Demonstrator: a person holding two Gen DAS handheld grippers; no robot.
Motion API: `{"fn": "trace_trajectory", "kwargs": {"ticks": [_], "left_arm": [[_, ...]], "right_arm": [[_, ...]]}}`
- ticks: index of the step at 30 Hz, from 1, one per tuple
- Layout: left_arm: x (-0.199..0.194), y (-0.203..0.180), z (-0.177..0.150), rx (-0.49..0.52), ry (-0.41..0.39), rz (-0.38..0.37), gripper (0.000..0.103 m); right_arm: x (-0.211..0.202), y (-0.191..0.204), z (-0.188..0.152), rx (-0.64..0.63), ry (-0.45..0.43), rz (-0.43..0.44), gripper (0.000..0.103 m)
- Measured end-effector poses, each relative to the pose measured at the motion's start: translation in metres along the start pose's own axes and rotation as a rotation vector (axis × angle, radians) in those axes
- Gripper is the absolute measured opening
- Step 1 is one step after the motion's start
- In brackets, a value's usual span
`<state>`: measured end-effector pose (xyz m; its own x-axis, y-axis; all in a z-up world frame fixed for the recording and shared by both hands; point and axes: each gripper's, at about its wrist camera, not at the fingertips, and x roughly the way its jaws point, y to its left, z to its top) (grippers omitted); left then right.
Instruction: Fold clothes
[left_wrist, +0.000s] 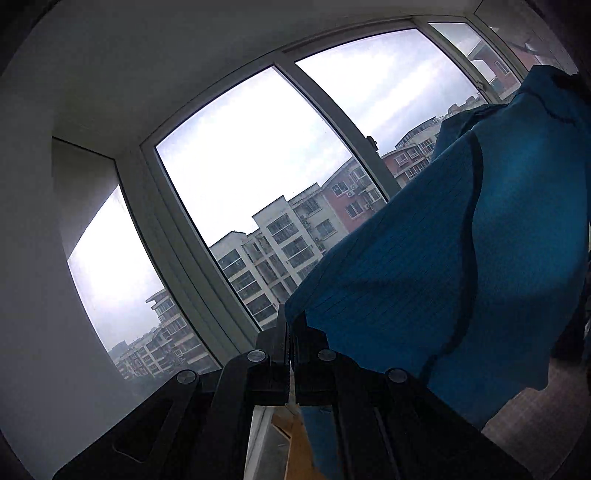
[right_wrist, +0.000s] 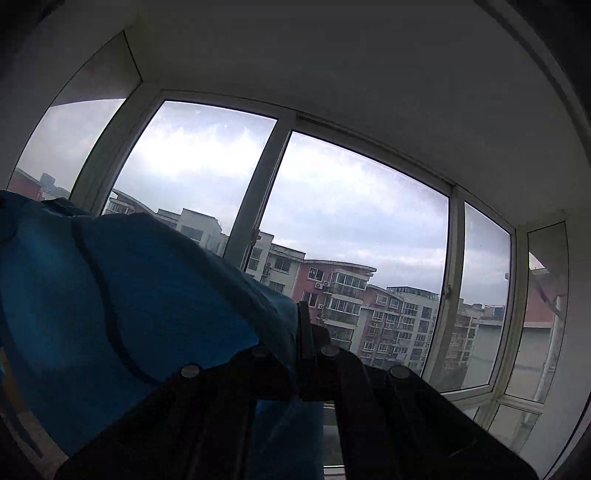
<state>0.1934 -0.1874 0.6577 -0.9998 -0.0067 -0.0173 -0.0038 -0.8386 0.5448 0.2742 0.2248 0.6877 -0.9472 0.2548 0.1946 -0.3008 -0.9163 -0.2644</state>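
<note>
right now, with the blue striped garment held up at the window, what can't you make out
- Left wrist view: blue striped garment runs off the right edge, so its type and full shape are unclear.
- Right wrist view: the garment covers the lower left of the room.
- Both views: the folding surface is out of frame; left gripper and right gripper point at the window.

The garment (left_wrist: 461, 240) hangs between the left gripper (left_wrist: 290, 325) and right gripper (right_wrist: 301, 325). Behind it stands the window (right_wrist: 351, 221). The floor (left_wrist: 535, 413), it seems, lies below.
</note>
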Motion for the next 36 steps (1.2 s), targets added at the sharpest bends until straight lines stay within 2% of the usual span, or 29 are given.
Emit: {"fn": "trace_trajectory", "kwargs": {"ticks": [3,7,12,15,20,24,26,28,29,32,34,36], "left_arm": [[0.035,-0.016,-0.003,0.030,0.049,-0.013,0.001],[0.111,-0.057,-0.025,0.072,0.166,-0.055,0.001],[0.243,-0.132,-0.083,0.135,0.364,-0.114,0.001],[0.314,-0.183,-0.123,0.177,0.459,-0.134,0.001],[0.390,-0.252,-0.182,0.202,0.570,-0.197,0.001],[0.409,-0.290,-0.230,0.227,0.661,-0.249,0.001],[0.418,-0.309,-0.252,0.239,0.712,-0.275,0.005],[0.424,-0.323,-0.270,0.239,0.779,-0.306,0.016],[0.424,-0.328,-0.277,0.242,0.803,-0.320,0.017],[0.406,-0.331,-0.286,0.267,0.799,-0.344,0.017],[0.394,-0.319,-0.291,0.249,0.807,-0.351,0.020],[0.379,-0.305,-0.295,0.237,0.810,-0.352,0.020]], "right_arm": [[0.015,0.007,-0.016,-0.020,0.031,-0.018,0.000],[0.081,0.027,-0.067,-0.027,0.143,0.008,0.000],[0.185,0.060,-0.166,-0.041,0.354,0.050,0.000],[0.240,0.087,-0.235,-0.082,0.470,0.039,0.000],[0.304,0.116,-0.330,-0.119,0.612,0.023,0.000],[0.331,0.132,-0.384,-0.148,0.698,0.034,0.000],[0.339,0.141,-0.406,-0.173,0.743,0.039,0.000],[0.342,0.151,-0.428,-0.197,0.797,0.053,0.000],[0.342,0.156,-0.438,-0.205,0.827,0.064,0.000],[0.338,0.163,-0.464,-0.227,0.915,0.113,0.001],[0.334,0.165,-0.480,-0.240,0.973,0.152,0.003],[0.329,0.164,-0.492,-0.246,1.020,0.180,0.017]]}}
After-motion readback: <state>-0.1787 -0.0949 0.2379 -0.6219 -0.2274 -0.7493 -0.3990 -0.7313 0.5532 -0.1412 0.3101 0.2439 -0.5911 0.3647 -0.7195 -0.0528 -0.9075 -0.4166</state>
